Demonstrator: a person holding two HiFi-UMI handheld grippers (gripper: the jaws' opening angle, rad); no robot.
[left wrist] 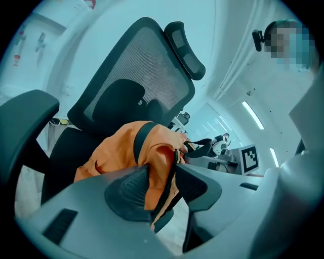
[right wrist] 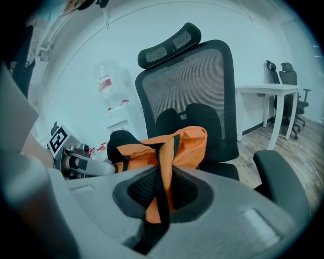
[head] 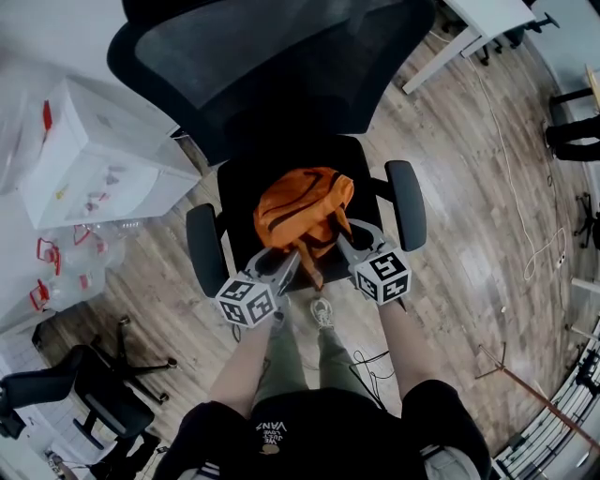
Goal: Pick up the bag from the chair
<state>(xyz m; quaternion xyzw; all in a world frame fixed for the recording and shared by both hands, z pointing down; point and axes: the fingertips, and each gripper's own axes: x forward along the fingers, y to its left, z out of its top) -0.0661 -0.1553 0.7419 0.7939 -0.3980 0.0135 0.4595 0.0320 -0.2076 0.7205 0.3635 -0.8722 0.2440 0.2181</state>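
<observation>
Bag [head: 302, 214], orange with black straps, sits on the front part of the seat [head: 239, 187] of a black chair [head: 281, 56], between the two armrests and in front of the mesh backrest [right wrist: 187, 86]. At the far left of the head view, white boxes [head: 94, 159] with red marks stand by the wall. A second chair [head: 66, 394] shows at the lower left corner, well apart from the bag. Next comes the left armrest [head: 204, 248], and just beside it the left tool [head: 284, 270], held at the bag's near left edge. Its own view shows both jaws pressed onto a fold of orange fabric with a black strap [left wrist: 167, 179] running down between them, so it is pinching the bag. The right tool [head: 343, 242] meets the bag's near right edge, close to the left one. In its view the jaws are clamped on another black strap and a strip of orange cloth, with the rest of the bag bunched behind them in front of the backrest. The person's forearms [head: 244, 361] reach down to both tools, and a shoe [head: 322, 312] stands on the wooden floor [head: 469, 234] right before the seat. Past the right tool lies the right armrest [head: 406, 202]. Farther right, a thin cable [head: 511, 169] trails over the floor, and a white desk [head: 487, 14] stands at the top right corner.
</observation>
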